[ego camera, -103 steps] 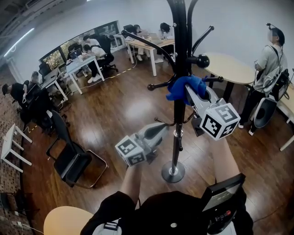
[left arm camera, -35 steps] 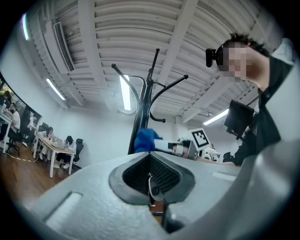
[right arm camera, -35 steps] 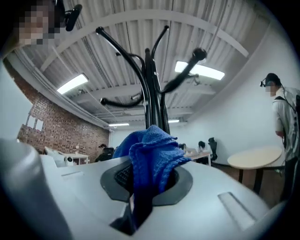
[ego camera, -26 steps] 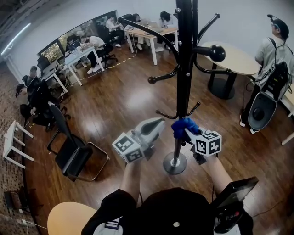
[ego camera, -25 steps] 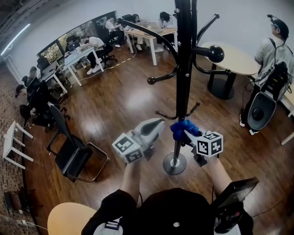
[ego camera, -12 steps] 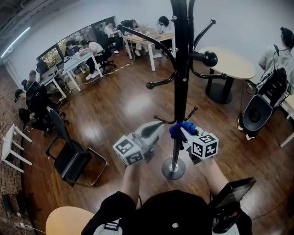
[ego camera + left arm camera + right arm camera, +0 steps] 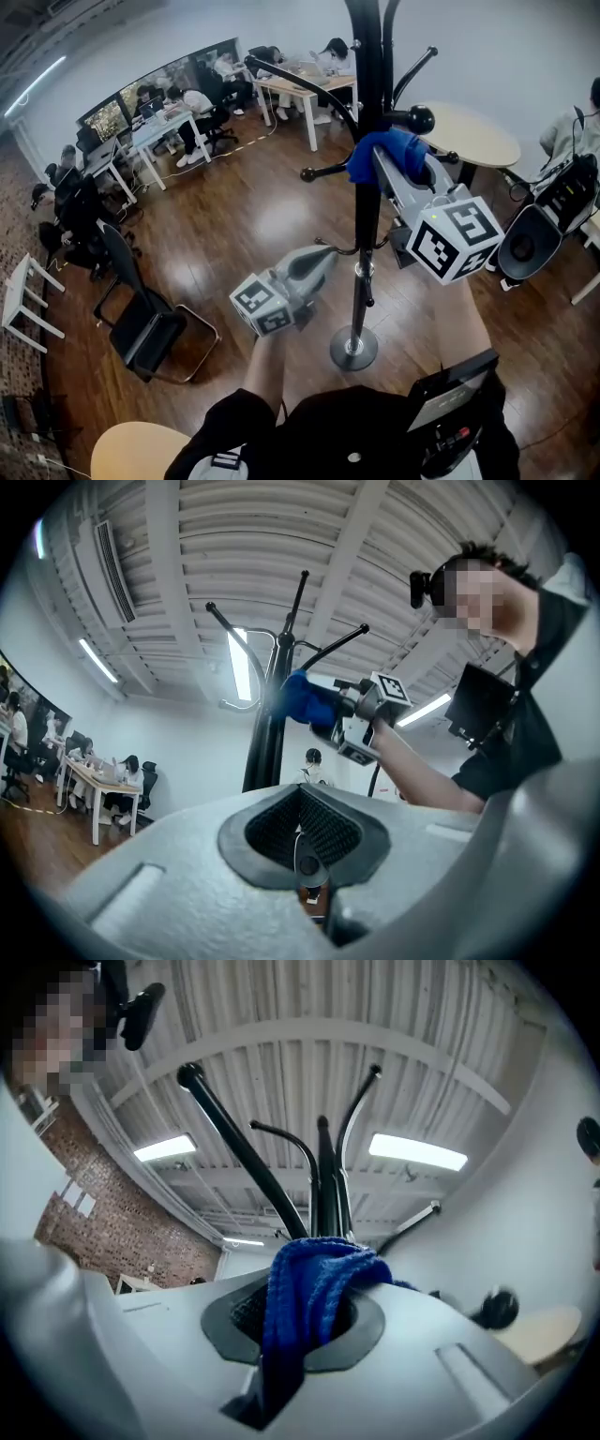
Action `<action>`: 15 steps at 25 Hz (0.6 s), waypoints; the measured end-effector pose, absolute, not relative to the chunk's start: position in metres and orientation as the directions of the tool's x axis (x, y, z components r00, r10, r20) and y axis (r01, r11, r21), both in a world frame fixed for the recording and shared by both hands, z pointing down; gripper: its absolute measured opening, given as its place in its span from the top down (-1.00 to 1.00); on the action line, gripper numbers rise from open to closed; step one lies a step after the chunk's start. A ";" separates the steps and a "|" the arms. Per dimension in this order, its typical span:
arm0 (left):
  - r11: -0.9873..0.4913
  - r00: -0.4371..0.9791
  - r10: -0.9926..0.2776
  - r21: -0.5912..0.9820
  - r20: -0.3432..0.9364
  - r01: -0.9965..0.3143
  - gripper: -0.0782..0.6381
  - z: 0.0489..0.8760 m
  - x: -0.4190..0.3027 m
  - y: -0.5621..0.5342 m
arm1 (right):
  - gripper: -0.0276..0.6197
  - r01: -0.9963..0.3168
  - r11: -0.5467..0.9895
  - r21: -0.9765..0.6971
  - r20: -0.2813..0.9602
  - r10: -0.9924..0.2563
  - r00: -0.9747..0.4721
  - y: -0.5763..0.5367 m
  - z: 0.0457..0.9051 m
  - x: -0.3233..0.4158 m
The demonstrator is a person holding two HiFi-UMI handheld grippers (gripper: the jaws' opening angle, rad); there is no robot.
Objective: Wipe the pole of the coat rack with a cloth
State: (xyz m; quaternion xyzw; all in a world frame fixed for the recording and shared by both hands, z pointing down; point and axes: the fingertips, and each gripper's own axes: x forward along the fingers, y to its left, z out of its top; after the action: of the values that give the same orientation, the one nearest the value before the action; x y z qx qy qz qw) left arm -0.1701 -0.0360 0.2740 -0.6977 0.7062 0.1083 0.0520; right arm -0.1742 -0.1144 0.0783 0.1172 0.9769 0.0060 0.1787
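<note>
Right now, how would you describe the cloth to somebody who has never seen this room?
Find the tall black coat rack standing on the wooden floor. High on its pole, beside the knobbed hooks, the right gripper holds a crumpled cloth against it. It is the only bright blue thing there, pinched in grey jaws.

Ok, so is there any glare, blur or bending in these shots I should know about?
Head view: strong fisheye bending, with a pale sheen on the wood floor. Left gripper view: a ceiling light flares beside the pole. Right gripper view: cloth sharp, the hook knob at the edge smeared.
</note>
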 end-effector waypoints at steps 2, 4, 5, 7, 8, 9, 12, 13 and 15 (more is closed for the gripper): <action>0.003 -0.020 -0.974 0.076 -0.224 -0.997 0.78 0.272 -0.168 -0.033 | 0.79 0.278 0.956 0.094 -0.417 0.291 -0.861 -0.097 0.046 -0.144; 0.008 -0.025 -0.972 0.072 -0.233 -0.997 0.78 0.268 -0.169 -0.030 | 0.79 0.365 0.923 0.120 -0.484 0.375 -0.790 -0.074 0.021 -0.107; 0.012 -0.029 -0.972 0.075 -0.232 -0.997 0.78 0.267 -0.170 -0.030 | 0.79 0.396 0.907 0.142 -0.517 0.409 -0.751 -0.064 0.012 -0.088; 0.013 -0.029 -0.972 0.071 -0.235 -0.997 0.78 0.267 -0.171 -0.031 | 0.79 0.423 0.884 0.201 -0.559 0.458 -0.692 -0.049 -0.001 -0.060; 0.010 -0.025 -0.970 0.066 -0.242 -0.998 0.78 0.267 -0.171 -0.032 | 0.79 0.424 0.878 0.225 -0.566 0.471 -0.676 -0.046 -0.003 -0.053; 0.008 -0.023 -0.969 0.063 -0.247 -0.998 0.78 0.267 -0.172 -0.032 | 0.79 0.418 0.877 0.236 -0.573 0.473 -0.670 -0.046 -0.004 -0.051; 0.017 -0.035 -0.974 0.080 -0.225 -0.997 0.78 0.272 -0.173 -0.033 | 0.79 0.374 0.905 0.204 -0.578 0.420 -0.700 -0.061 0.002 -0.069; 0.019 -0.037 -0.975 0.085 -0.217 -0.996 0.78 0.272 -0.172 -0.034 | 0.79 0.352 0.918 0.185 -0.563 0.392 -0.728 -0.069 0.007 -0.081; 0.012 -0.031 -0.972 0.081 -0.231 -0.997 0.78 0.270 -0.169 -0.032 | 0.79 0.303 0.943 0.136 -0.506 0.329 -0.797 -0.085 0.023 -0.111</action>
State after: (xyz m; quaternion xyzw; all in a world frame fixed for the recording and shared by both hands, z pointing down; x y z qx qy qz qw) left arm -0.1695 -0.0318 0.2699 -0.6940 0.7093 0.1109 0.0547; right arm -0.1112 -0.0855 0.0226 0.1669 0.9477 0.0241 0.2710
